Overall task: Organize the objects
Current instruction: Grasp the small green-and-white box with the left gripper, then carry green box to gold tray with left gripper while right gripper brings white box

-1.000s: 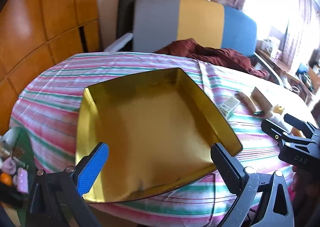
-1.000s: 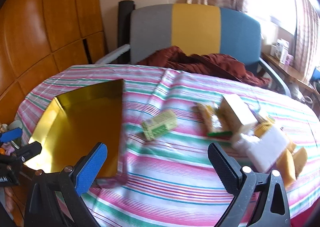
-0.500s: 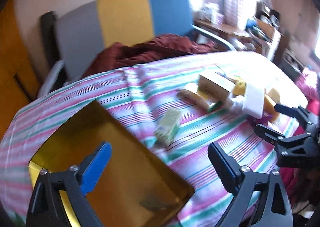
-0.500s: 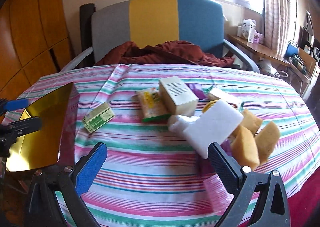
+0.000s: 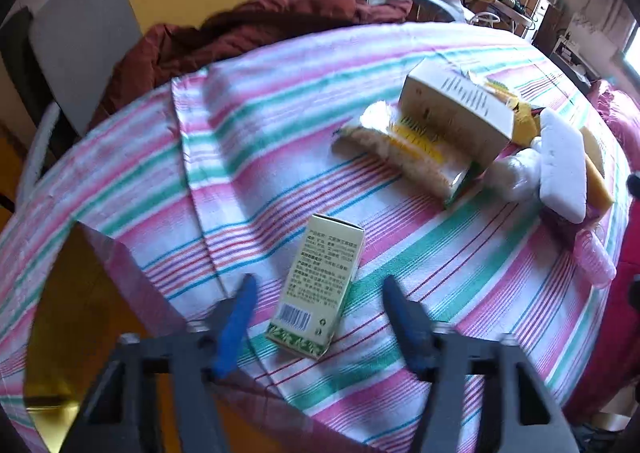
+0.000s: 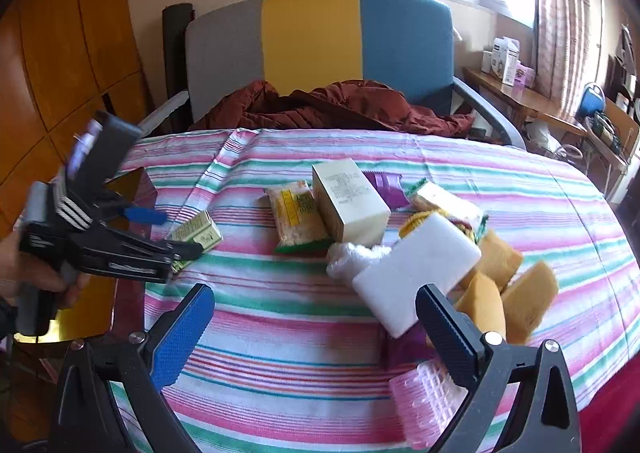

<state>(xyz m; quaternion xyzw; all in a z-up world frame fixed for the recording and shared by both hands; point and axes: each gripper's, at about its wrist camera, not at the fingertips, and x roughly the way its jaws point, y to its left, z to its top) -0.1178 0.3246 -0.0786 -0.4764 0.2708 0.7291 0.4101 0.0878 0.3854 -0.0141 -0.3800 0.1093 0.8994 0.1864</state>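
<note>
A small green and cream box (image 5: pixel 320 289) lies on the striped tablecloth. My left gripper (image 5: pixel 316 289) is open, one finger on each side of the box, with gaps on both sides. The right wrist view shows the same box (image 6: pixel 197 231) and the left gripper (image 6: pixel 176 231) around it. My right gripper (image 6: pixel 316 309) is open and empty above the cloth, before a white sponge block (image 6: pixel 416 271). A gold tray (image 5: pixel 76 317) sits at the table's left edge.
A heap lies at the right: a cream carton (image 6: pixel 350 205), a snack packet (image 6: pixel 298 219), a clear bag (image 6: pixel 352 257), yellow sponges (image 6: pixel 508 285), a pink roller (image 6: pixel 428 397). A chair (image 6: pixel 320 41) with red cloth (image 6: pixel 340 105) stands behind the table.
My left gripper has swung right from over the gold tray and come down around the small green box. My right gripper has turned right toward the heap of items.
</note>
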